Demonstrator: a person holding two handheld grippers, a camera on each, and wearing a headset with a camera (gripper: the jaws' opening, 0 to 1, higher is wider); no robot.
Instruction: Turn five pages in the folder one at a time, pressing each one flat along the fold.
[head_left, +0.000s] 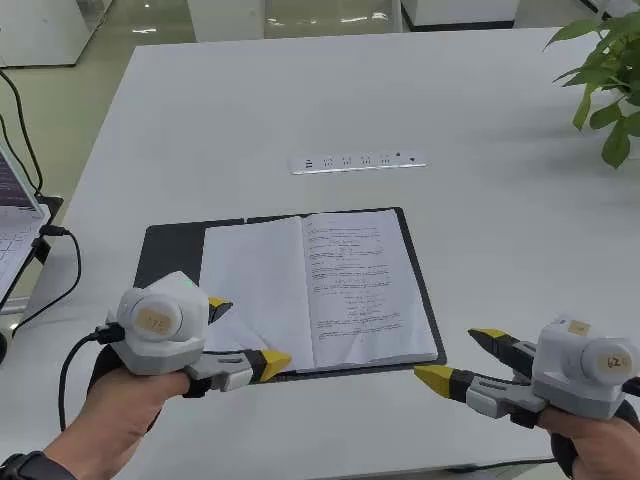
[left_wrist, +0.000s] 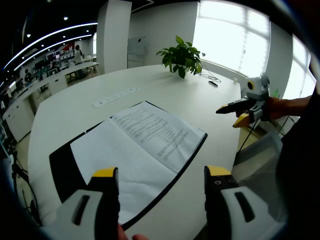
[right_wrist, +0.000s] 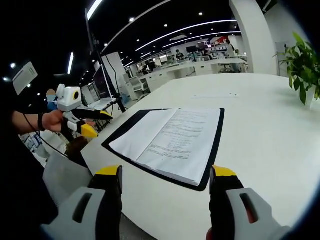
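A black folder (head_left: 165, 252) lies open on the white table, a blank page (head_left: 255, 290) on its left and a printed page (head_left: 355, 285) on its right. It also shows as the folder (left_wrist: 62, 162) and the folder (right_wrist: 122, 135) in the gripper views. My left gripper (head_left: 245, 335) hovers open over the folder's near left corner, nothing between its yellow-tipped fingers (left_wrist: 106, 174). My right gripper (head_left: 462, 360) stands open near the table's front edge, to the right of the folder and apart from it, holding nothing.
A white power strip (head_left: 357, 161) is set into the table beyond the folder. A potted plant (head_left: 610, 80) stands at the far right. A laptop (head_left: 15, 215) with a black cable (head_left: 70, 260) sits at the left edge. Desks and people fill the room behind.
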